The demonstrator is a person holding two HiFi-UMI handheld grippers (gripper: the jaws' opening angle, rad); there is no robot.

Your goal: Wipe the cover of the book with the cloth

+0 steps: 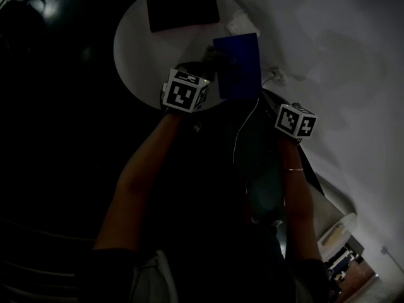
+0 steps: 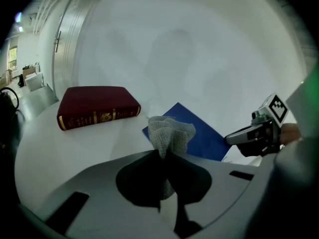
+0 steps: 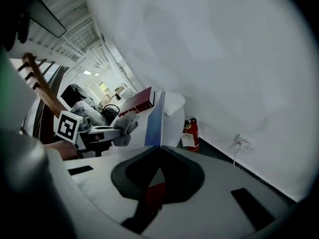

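A thin blue book [image 1: 238, 65] lies on the round white table [image 1: 136, 43], its near edge past the rim. My right gripper [image 1: 268, 103] is shut on that edge; in the right gripper view the blue book [image 3: 155, 117] runs edge-on out of the gripper [image 3: 159, 147]. My left gripper [image 1: 201, 71] is shut on a grey cloth [image 1: 213, 57] at the book's left edge. In the left gripper view the cloth [image 2: 170, 132] sticks up bunched from the gripper [image 2: 162, 154], just before the blue book [image 2: 202, 137].
A thick maroon book [image 2: 97, 106] with gold print lies at the table's far side. A small white object [image 1: 240, 24] sits near the wall. A red fire extinguisher [image 3: 190, 128] and a wall socket [image 3: 242, 142] with a white cable are below right.
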